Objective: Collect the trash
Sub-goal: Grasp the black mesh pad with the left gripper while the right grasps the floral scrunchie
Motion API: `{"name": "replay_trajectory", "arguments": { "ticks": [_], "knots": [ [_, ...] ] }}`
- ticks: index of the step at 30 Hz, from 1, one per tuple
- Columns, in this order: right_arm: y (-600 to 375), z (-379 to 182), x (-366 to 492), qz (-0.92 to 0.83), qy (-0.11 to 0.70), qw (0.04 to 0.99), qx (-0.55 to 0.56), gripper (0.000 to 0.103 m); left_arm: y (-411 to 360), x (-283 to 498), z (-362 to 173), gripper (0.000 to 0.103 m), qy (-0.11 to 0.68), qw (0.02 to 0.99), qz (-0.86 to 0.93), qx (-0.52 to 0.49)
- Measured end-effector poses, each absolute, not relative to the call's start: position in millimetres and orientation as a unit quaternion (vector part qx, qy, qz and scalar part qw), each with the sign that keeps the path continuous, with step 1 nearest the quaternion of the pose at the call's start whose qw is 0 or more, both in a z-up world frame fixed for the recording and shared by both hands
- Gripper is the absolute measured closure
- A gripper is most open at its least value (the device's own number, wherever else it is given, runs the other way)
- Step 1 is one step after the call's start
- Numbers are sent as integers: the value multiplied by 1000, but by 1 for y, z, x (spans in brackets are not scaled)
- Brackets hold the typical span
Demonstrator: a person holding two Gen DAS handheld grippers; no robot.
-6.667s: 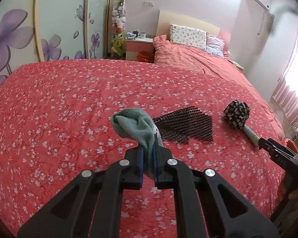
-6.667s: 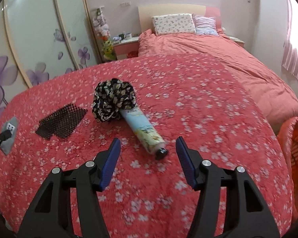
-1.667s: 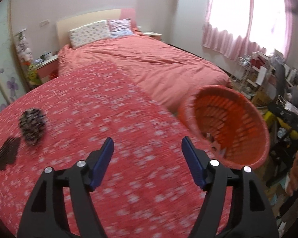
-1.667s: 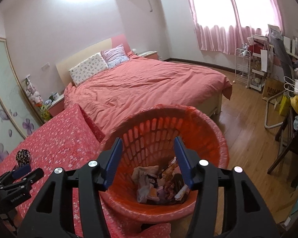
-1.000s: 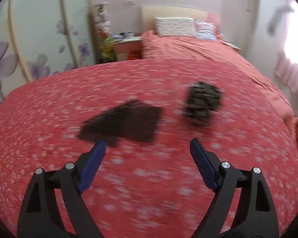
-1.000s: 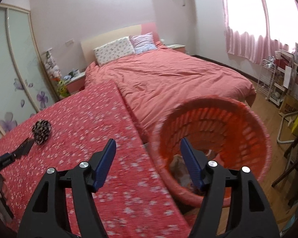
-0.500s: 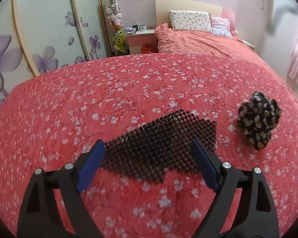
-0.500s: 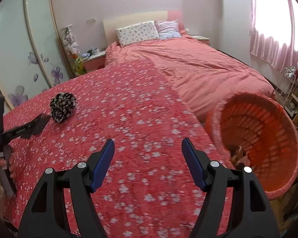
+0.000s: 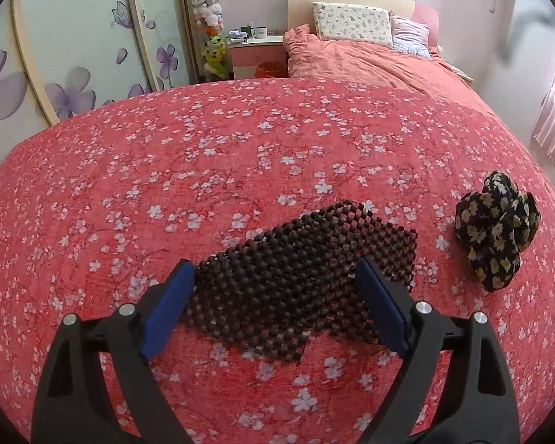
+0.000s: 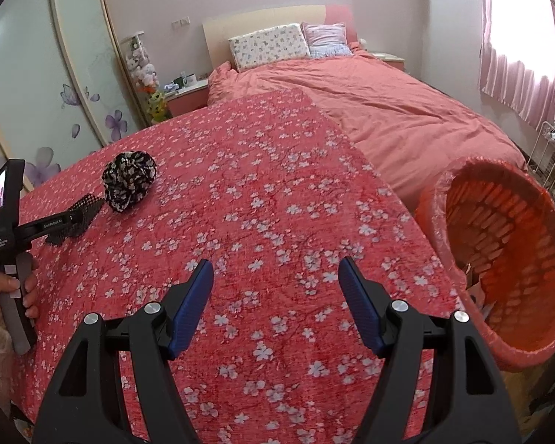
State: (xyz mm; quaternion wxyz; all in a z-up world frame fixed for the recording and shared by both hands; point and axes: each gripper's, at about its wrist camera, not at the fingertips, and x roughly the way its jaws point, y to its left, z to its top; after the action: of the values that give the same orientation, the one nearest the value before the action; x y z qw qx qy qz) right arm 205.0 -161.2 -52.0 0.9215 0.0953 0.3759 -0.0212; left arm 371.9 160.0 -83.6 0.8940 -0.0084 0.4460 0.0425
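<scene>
A dark mesh mat (image 9: 307, 277) lies flat on the red flowered cover (image 9: 240, 155). My left gripper (image 9: 275, 296) is open and empty, its blue fingers spread on either side of the mat's near part. A black flowered cloth bundle (image 9: 497, 235) lies to the mat's right; it also shows in the right wrist view (image 10: 129, 179). My right gripper (image 10: 275, 285) is open and empty above bare cover. The orange basket (image 10: 499, 259) stands at the right edge of the cover, tilted toward me, with some trash inside.
A bed with pink bedding and pillows (image 10: 370, 92) stands behind the cover. A nightstand (image 9: 257, 46) and wardrobe doors with purple flowers (image 9: 74, 55) are at the back left. Curtains and a wire rack (image 10: 551, 140) stand at the right. The hand holding the left gripper (image 10: 7, 288) is at the left.
My left gripper has moved closer to the mesh mat, so that its fingers now flank it. My right gripper has swung slightly left from the basket and stays open.
</scene>
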Motion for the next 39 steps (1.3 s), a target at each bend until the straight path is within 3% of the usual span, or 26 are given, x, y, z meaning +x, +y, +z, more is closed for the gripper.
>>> {"name": "replay_trajectory", "arguments": {
  "ticks": [3,9,11,13,28,39],
  "knots": [
    [-158,-54,205,-19,379,920,95,33,162,368,-82,28,440,897,45,-12],
    [-153,-53,207,-16,380,920,93,33,143,359,-78,67,431,902,17,22],
    [-152,-51,207,-15,379,921,91,33,138,360,-76,85,430,902,12,27],
    [-151,-49,207,-15,377,922,88,33,137,359,-73,92,430,903,2,15],
    [-113,-40,226,7,364,929,61,33,165,350,-78,92,428,903,34,-17],
    [-39,-36,300,57,357,929,76,35,185,349,-79,90,427,902,18,-54]
  ]
}}
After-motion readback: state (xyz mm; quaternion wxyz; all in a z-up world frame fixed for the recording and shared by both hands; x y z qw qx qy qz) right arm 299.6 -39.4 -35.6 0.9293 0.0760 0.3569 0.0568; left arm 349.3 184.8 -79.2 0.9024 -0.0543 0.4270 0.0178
